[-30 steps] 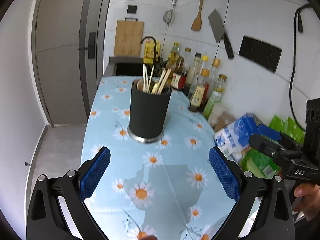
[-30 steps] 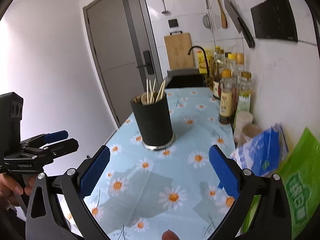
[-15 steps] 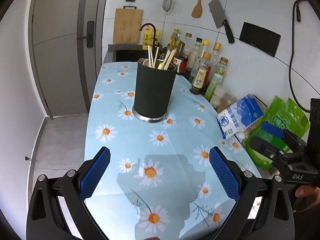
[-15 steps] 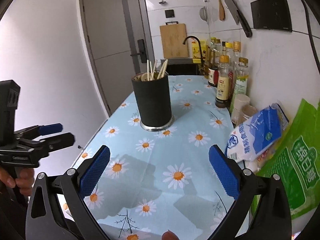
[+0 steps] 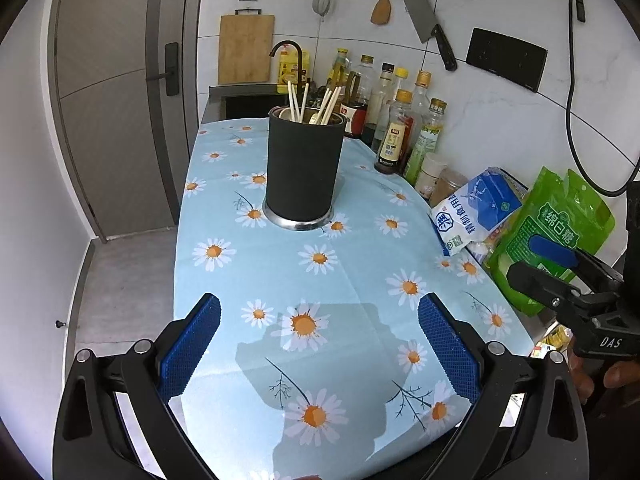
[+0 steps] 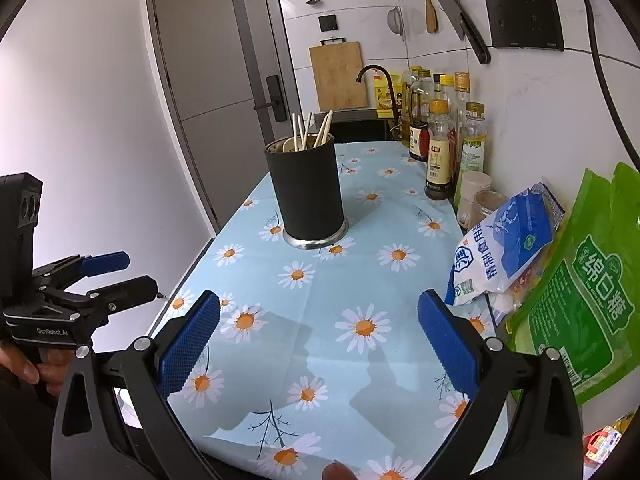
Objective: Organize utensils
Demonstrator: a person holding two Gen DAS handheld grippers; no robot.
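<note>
Daisy-print tablecloth (image 5: pixel 280 280) covers the counter, with a black utensil holder (image 5: pixel 304 168) upright on it, well ahead of both tools. Left gripper (image 5: pixel 318 344) and right gripper (image 6: pixel 318 340) hover spread apart, empty. Chopsticks (image 5: pixel 298 102) stand inside the holder.

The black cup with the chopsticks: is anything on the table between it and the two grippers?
Nothing visible. Only bare flowered tablecloth lies between the cup and the open left gripper and right gripper.
</note>
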